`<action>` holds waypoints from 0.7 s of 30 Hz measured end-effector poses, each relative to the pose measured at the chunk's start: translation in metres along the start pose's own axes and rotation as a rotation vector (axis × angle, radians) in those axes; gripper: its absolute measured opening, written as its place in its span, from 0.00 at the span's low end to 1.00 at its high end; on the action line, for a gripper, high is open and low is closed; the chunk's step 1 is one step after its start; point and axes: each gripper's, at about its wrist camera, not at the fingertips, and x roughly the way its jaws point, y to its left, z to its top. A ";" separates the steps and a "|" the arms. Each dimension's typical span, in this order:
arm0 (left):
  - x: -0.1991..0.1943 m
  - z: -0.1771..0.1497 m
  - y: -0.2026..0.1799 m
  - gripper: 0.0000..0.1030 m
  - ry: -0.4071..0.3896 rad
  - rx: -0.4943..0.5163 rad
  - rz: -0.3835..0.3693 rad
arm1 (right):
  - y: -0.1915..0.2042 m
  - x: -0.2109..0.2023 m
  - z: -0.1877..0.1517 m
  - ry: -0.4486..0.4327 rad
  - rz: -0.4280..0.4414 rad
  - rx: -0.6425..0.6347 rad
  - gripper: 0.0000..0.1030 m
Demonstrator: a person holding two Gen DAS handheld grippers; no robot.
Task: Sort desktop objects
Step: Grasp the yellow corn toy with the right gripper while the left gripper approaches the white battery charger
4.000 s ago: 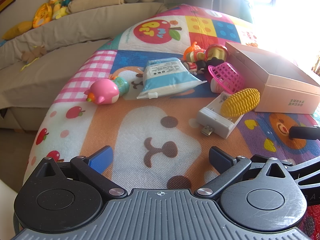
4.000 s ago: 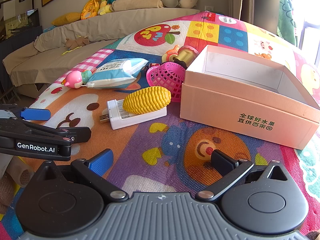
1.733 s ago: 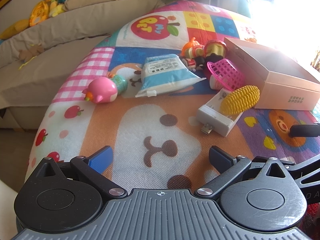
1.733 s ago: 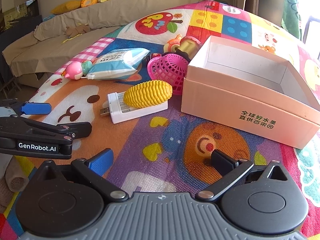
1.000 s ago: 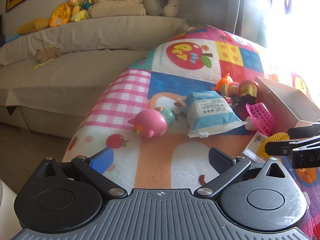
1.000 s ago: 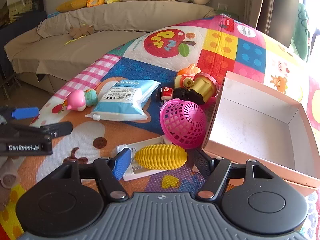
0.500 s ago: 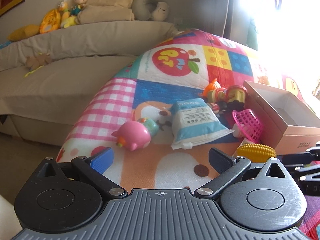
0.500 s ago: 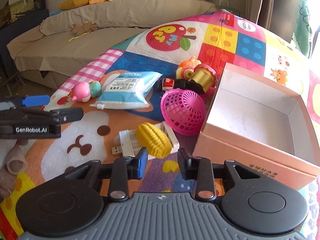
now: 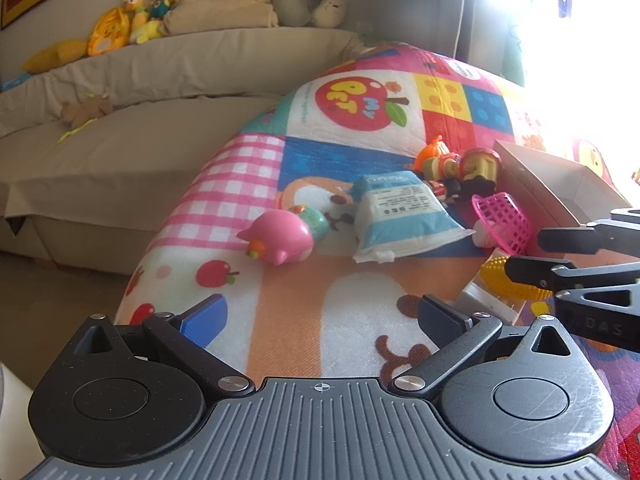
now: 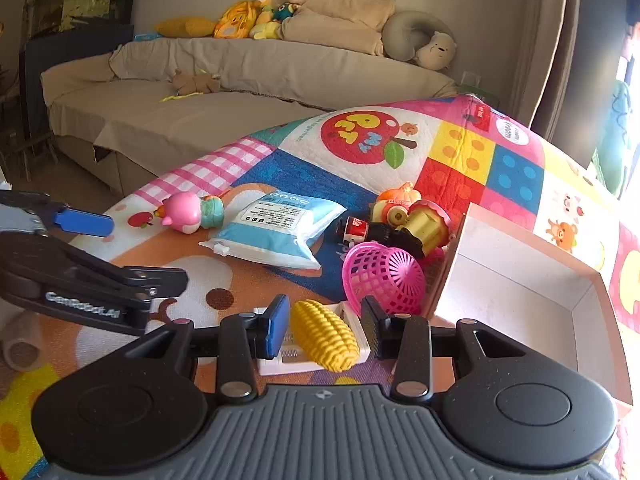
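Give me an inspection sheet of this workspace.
Surface: colourful play mat.
Job's things: toy corn lying on a white charger; open box, nothing seen inside.
Clutter: pink basket, blue pouch, pink toy, small toys.
Grippers: right gripper opening, corn between its fingers, gaps both sides; left gripper open, holding nothing.
Cables: nothing seen.
Surroundings: sofa with plush toys.

One toy corn (image 10: 323, 335), one pink basket (image 10: 383, 277), one box (image 10: 524, 292), two tools.

sofa (image 10: 224, 92) – beige cover | plush toys (image 10: 260, 12) | neck pillow (image 10: 416, 40)
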 end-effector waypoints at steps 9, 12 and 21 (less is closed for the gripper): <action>-0.005 -0.002 -0.031 1.00 -0.021 0.128 -0.151 | -0.015 -0.007 -0.017 0.102 0.074 0.018 0.30; 0.003 0.000 -0.062 1.00 -0.030 0.210 -0.222 | -0.027 -0.027 -0.033 0.121 0.045 0.029 0.30; 0.048 0.005 -0.108 0.68 0.097 0.290 -0.232 | -0.046 -0.036 -0.064 0.177 0.024 0.087 0.30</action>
